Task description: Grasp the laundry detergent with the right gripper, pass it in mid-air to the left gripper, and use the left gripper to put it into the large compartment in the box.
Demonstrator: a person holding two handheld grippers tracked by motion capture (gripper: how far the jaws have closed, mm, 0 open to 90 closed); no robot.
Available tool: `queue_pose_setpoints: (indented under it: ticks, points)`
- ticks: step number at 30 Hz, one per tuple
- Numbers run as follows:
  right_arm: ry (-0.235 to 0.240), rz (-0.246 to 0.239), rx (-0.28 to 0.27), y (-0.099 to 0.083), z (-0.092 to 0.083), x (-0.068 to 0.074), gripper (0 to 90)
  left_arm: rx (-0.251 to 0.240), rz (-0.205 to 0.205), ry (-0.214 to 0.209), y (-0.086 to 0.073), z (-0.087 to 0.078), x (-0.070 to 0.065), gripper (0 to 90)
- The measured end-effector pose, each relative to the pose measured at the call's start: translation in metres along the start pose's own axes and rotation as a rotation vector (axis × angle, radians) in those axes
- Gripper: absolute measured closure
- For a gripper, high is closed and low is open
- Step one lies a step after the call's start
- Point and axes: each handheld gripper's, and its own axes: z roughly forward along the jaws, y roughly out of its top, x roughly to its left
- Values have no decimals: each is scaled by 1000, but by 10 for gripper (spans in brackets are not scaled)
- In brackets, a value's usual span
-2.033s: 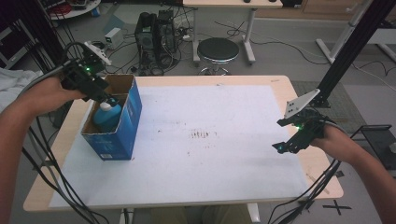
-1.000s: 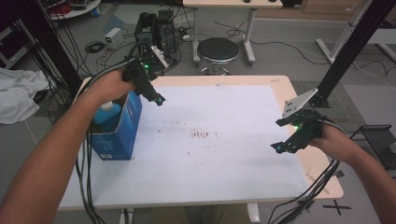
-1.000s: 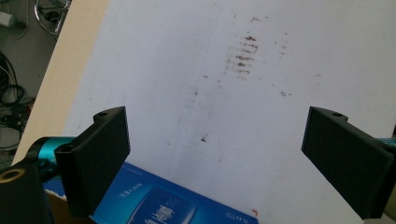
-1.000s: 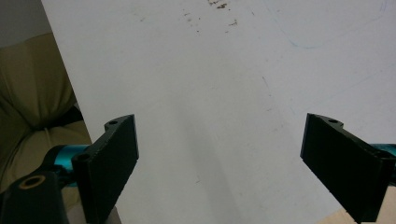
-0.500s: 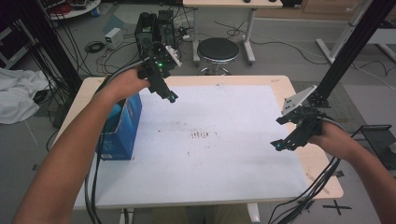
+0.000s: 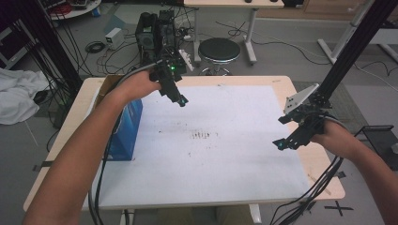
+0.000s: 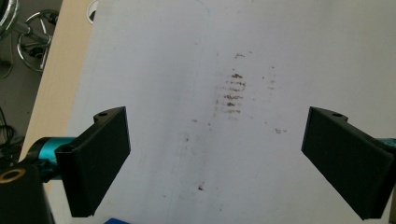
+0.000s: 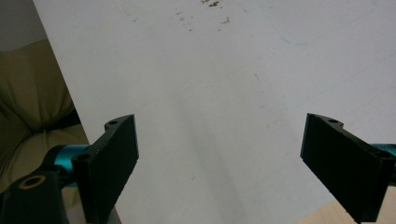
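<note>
The room behind is a workshop floor with a round black stool (image 6: 219, 49), a computer tower (image 6: 157, 30) and loose cables, and a white cloth heap (image 6: 16, 96) off to my left. In front of me is a pale wooden worktop (image 6: 305, 161) covered by a big white sheet (image 6: 225, 168), which carries a patch of small brown smudges (image 6: 202, 135) near its middle.

My left claw (image 6: 180, 99) hangs above the far left part of the sheet, tilted down toward the middle of the worktop. In the left gripper view its two black jaws stand wide apart with nothing between them, and past them I see bare sheet and the brown smudges (image 7: 232, 91).

The blue cardboard box (image 6: 123, 133) stands on the left edge of the worktop, beside and partly under my left forearm. My left claw is away from it, out over the sheet to its right.

My right claw (image 6: 280, 144) is near the right edge of the worktop, pointing in toward the middle. In the right gripper view its jaws are spread wide as well, empty, with plain white sheet (image 8: 210, 93) under them and a corner of bare wood (image 8: 322, 215) low down.
</note>
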Motion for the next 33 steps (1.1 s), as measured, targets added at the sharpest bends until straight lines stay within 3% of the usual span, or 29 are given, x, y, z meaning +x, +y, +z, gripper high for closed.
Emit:
queue_pose_setpoints:
  ticks: [2, 3, 5, 6, 11, 14, 15, 18, 21, 23, 24, 26, 28, 29, 30, 31, 33]
  points:
    - [3, -3, 1, 1, 1, 1, 105, 16, 24, -2, 1, -1, 0, 80]
    - [4, -12, -1, 1, 2, 2, 105, -3, 6, 0, 0, 0, -2, 80]
    - [4, -21, 7, 2, 3, 3, 104, 15, 21, -6, 0, -1, -2, 80]
    - [4, -23, 9, 2, 3, 3, 104, -9, 3, -7, 0, 1, -4, 80]
    - [4, -21, 7, 3, 3, 3, 104, 10, 25, -8, 0, -1, -3, 80]
    - [5, -20, 11, 3, 3, 3, 104, 7, 19, -11, -1, 0, -3, 80]
    - [3, -18, 15, 3, 3, 3, 104, -9, -4, -10, -1, 1, -5, 80]
    - [8, -12, 18, 3, 4, 3, 104, 12, 20, -12, -1, 0, -3, 80]
    - [2, -10, 25, 3, 4, 3, 105, 15, 18, -8, -1, 0, -3, 80]
    - [-2, -8, 25, 3, 4, 3, 104, -3, -4, -12, -2, 1, -4, 80]
    - [0, -12, 19, 3, 4, 3, 104, 15, 17, -11, -2, -1, -2, 80]
    - [-5, -16, 16, 3, 4, 3, 104, 14, 15, -10, -2, -1, -2, 80]
    - [-4, -7, 19, 4, 4, 4, 104, -5, -8, -11, -3, 0, -4, 80]
    - [2, -23, 12, 4, 4, 4, 104, 7, 11, -7, -3, -1, -3, 80]
    - [5, -17, 10, 4, 5, 4, 104, -3, -5, -9, -3, -1, -5, 80]
    - [3, -19, 14, 4, 4, 5, 104, 8, 15, -5, -3, -2, -5, 80]
    - [-1, -28, 9, 5, 5, 5, 104, 0, 15, -7, -4, -3, -6, 80]
